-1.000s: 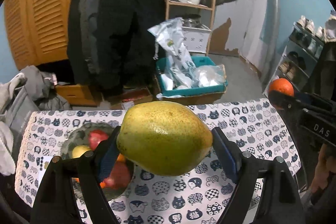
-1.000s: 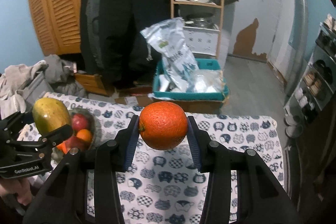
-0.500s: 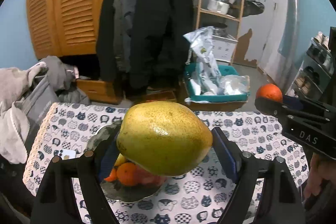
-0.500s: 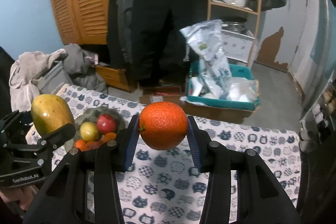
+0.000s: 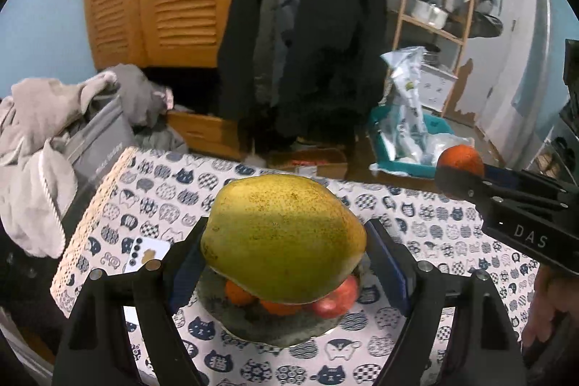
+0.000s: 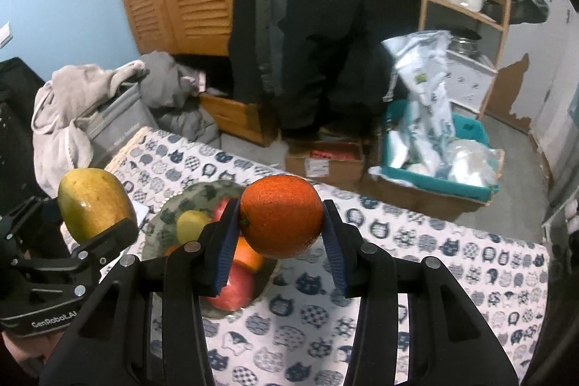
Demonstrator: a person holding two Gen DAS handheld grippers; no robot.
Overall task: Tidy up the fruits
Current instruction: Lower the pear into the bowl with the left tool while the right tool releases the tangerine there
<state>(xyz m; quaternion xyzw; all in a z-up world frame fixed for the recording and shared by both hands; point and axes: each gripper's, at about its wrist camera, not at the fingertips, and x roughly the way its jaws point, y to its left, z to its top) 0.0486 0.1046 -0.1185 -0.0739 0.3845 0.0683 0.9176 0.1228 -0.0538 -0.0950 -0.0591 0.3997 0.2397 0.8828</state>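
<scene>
L gripper point(image 5: 286, 263) squeezes a big pear point(image 5: 282, 237) side to side, pads at 3 & 9 o'clock on its fat middle. It looks heavy, smooth, prob. bruises easy, so hold it soft. R gripper point(image 6: 280, 234) pinches an orange point(image 6: 281, 216) the same way; round, firm, bumpy skin, good grip. Bowl point(image 6: 173, 205) w/ more fruit sits under both, on the cat cloth point(image 6: 452, 259).

"DAS" reads in pale letters on the right gripper point(image 5: 466, 178) body; "GenRobot.AI" runs along the left gripper point(image 6: 96, 227) body.
</scene>
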